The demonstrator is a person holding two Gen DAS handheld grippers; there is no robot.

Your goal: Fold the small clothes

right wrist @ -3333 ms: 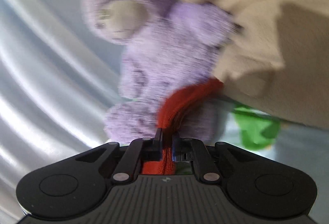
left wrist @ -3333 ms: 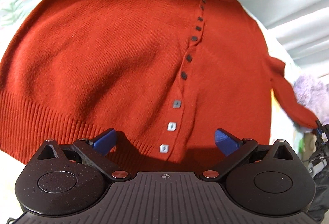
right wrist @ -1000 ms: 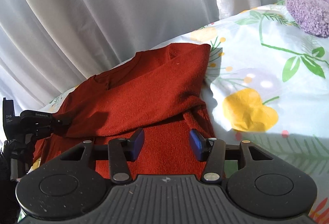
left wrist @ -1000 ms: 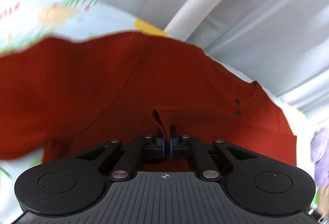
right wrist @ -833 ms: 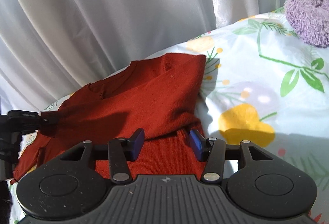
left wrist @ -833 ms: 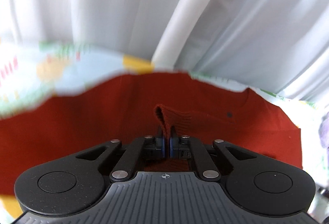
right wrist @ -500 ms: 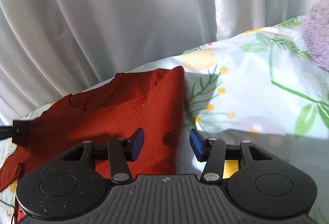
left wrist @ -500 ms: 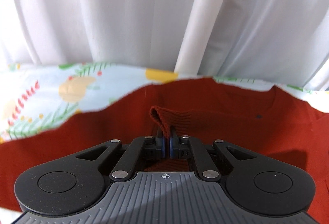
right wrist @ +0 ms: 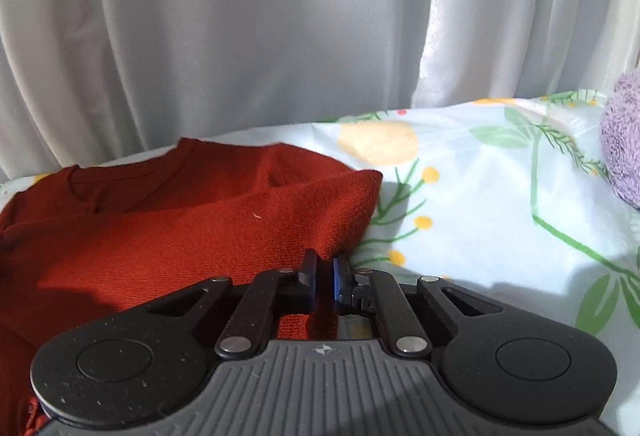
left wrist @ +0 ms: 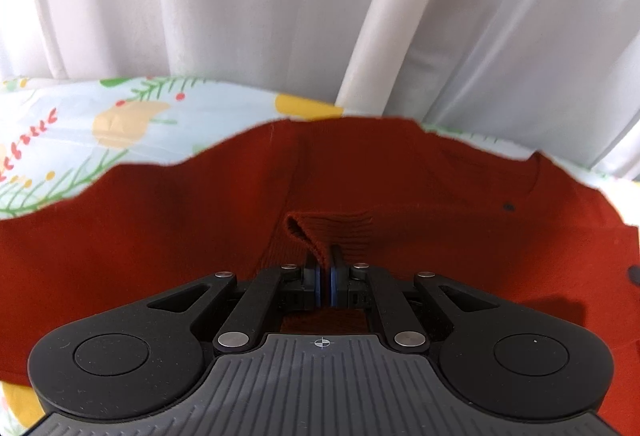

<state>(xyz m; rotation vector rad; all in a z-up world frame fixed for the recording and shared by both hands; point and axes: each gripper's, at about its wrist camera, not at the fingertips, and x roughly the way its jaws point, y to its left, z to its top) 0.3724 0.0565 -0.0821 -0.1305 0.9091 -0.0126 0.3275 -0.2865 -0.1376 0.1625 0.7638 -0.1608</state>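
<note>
Left hand-held gripper (left wrist: 324, 268): jaws pressed together, pinching a ribbed edge of the red cardigan (left wrist: 160, 220). Clamped fold rising out of the jaws as a small looped flap, tilted to the left. Beyond the flap, more red knit spread wide to both sides, with one dark button (left wrist: 508, 206) to the right of the flap and part of another at the right margin. Past the cardigan's far wavy edge, floral bedsheet (left wrist: 72, 139) in pale blue with yellow blotches, green sprigs and red berries. Behind the bedsheet, white curtain (left wrist: 200, 15) hanging in folds.

Right hand-held gripper (right wrist: 325, 276): jaws nearly shut, gripping the near right edge of the cardigan (right wrist: 180, 236), red cloth visible between the blue pads and below them. From that grip, cardigan stretching away to the left, its right corner bunched into a raised peak just beyond the jaws, neckline near the far left. Garment lying on the bedsheet (right wrist: 480, 215), partly in shadow along its near left side. Right of the cardigan, bare printed sheet with yellow dots and green leaves. Well apart from the cardigan, at the far right edge, a purple plush toy (right wrist: 622, 139), only partly in view. Curtain (right wrist: 240, 15) filling the background above the cardigan.
</note>
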